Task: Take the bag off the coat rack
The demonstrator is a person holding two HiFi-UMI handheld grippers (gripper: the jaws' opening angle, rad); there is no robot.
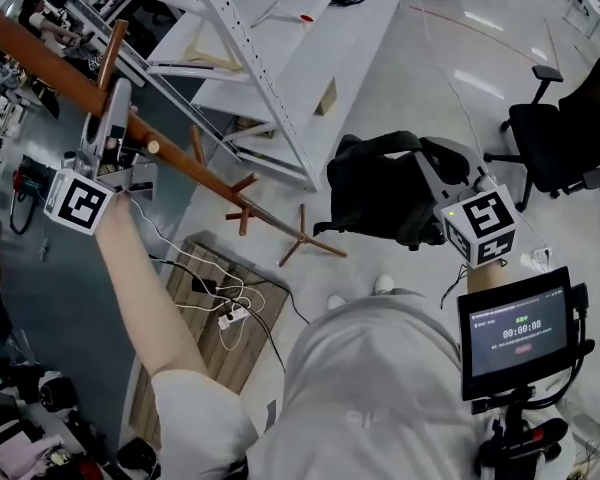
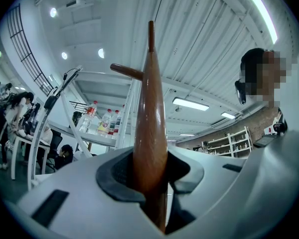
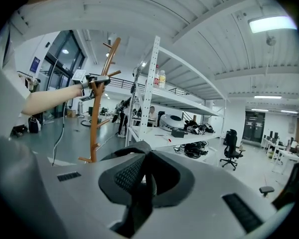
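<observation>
The brown wooden coat rack [image 1: 195, 173] crosses the head view from the upper left down to its feet on the floor. My left gripper [image 1: 115, 118] is shut on its pole high up. In the left gripper view the pole [image 2: 150, 113] stands pinched between the pads of that gripper [image 2: 150, 176]. The black bag [image 1: 375, 193] hangs clear of the rack, to its right, and my right gripper [image 1: 432, 173] is shut on it. In the right gripper view a black strap [image 3: 137, 208] runs between the jaws of this gripper [image 3: 144, 178], and the rack [image 3: 95, 113] stands far off to the left.
A white metal shelving unit [image 1: 280, 58] stands just behind the rack. A wooden board with a power strip and cables [image 1: 215, 298] lies on the floor by my left arm. A black office chair [image 1: 550, 138] is at the right, and a small screen [image 1: 515, 333] sits below my right gripper.
</observation>
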